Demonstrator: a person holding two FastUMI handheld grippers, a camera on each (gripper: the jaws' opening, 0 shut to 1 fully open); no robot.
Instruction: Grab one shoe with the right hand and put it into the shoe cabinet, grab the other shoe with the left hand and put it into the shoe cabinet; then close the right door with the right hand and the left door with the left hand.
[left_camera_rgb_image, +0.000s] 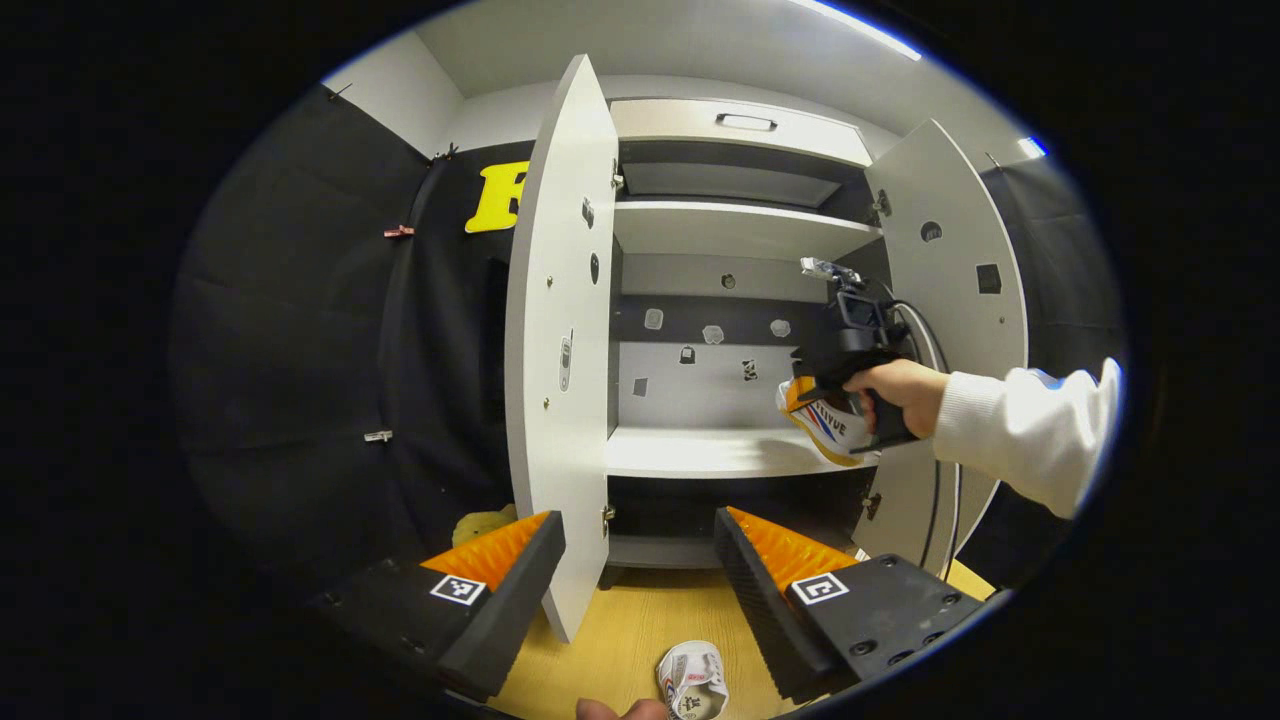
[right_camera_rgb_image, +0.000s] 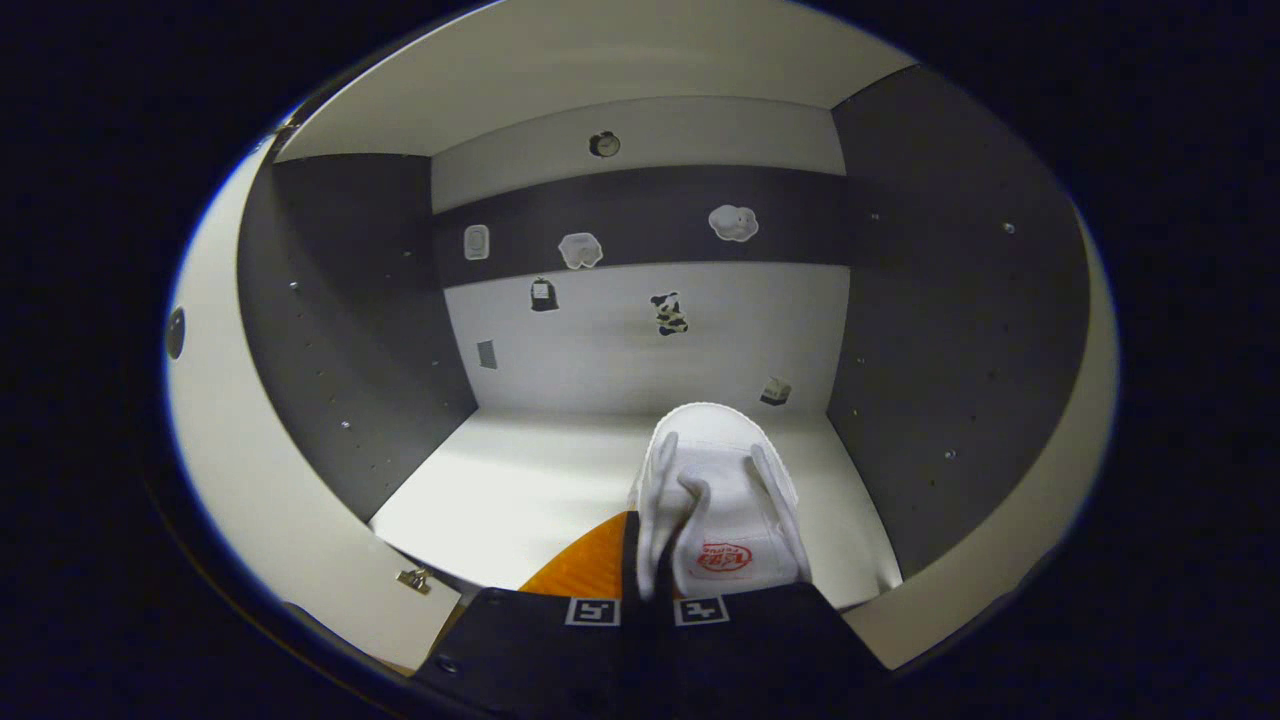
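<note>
- right gripper (right_camera_rgb_image: 655, 590) clamps first shoe (right_camera_rgb_image: 718, 490) over cabinet shelf (right_camera_rgb_image: 520, 480); not yet set down
- left gripper (left_camera_rgb_image: 640, 580) spread, empty; second shoe (left_camera_rgb_image: 692, 680) on floor (left_camera_rgb_image: 620, 630); both doors open

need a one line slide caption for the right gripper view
Right tongs shut on a white shoe, holding it over the shoe cabinet's middle shelf.

Black cloth (left_camera_rgb_image: 330, 330) drapes the wall at nine o'clock; pale wooden floor (left_camera_rgb_image: 640, 620) at six; ceiling light strip (left_camera_rgb_image: 860, 30) at one.
</note>
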